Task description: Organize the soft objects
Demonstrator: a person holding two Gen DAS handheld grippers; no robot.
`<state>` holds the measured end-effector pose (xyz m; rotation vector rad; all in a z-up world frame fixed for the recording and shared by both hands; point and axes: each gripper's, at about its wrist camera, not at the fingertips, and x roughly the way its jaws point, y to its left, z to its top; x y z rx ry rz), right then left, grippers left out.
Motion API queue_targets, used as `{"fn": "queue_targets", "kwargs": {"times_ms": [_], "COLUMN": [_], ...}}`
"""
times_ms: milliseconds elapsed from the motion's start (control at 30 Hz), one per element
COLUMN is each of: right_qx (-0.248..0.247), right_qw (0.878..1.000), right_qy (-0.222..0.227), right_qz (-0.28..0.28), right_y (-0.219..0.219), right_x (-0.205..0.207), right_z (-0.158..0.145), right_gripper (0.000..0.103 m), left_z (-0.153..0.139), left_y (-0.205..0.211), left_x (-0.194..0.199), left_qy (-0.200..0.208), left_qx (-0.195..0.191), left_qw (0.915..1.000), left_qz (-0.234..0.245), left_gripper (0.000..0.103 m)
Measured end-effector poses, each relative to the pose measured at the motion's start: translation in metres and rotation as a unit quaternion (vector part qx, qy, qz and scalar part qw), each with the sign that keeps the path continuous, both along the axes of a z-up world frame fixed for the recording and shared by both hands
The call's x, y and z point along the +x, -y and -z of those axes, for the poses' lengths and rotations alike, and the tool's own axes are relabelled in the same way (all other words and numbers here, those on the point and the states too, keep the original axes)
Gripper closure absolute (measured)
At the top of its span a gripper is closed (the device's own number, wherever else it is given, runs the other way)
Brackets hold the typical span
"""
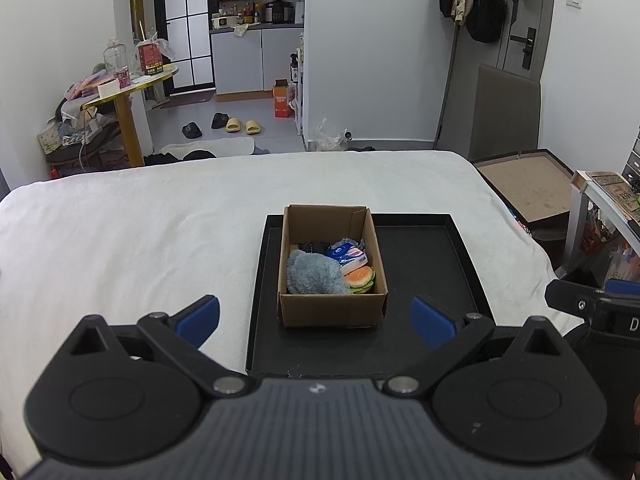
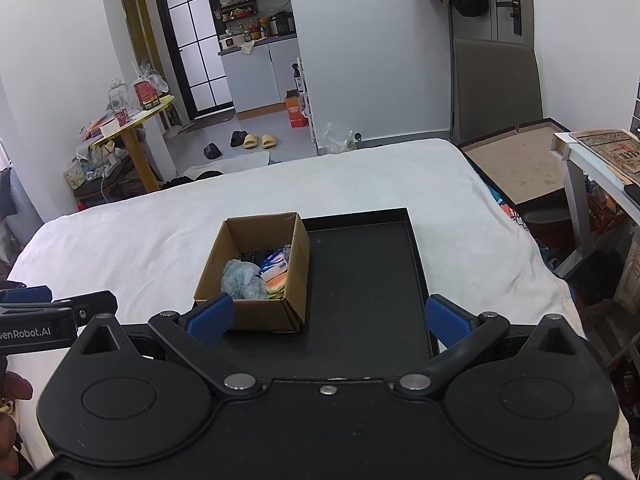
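Both wrist views look forward and down over the bed (image 1: 160, 220) toward the far kitchen. The left view sits nearer the box (image 1: 332, 304), facing it straight on. The right view looks from further right, over the tray (image 2: 360, 280). Both share box, tray and bed.
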<state>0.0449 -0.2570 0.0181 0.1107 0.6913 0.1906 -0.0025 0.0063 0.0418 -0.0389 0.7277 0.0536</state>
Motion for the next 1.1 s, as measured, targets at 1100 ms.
{"fn": "queue_targets", "kwargs": {"times_ms": [1100], "right_qx": [-0.005], "right_qw": [1.0], "right_qy": [-0.005], "right_qz": [0.002], "right_y": [0.0004], "right_x": [0.0011], "right_z": [0.0049], "right_gripper": [0.0], "left_z": [0.0011], "left_y": [0.0007], "left_x": [-0.003], "left_qy": [0.008], "left_qx": [-0.001], "left_qw": [0.9999], "left_qz": [-0.008], "left_gripper": [0.002]}}
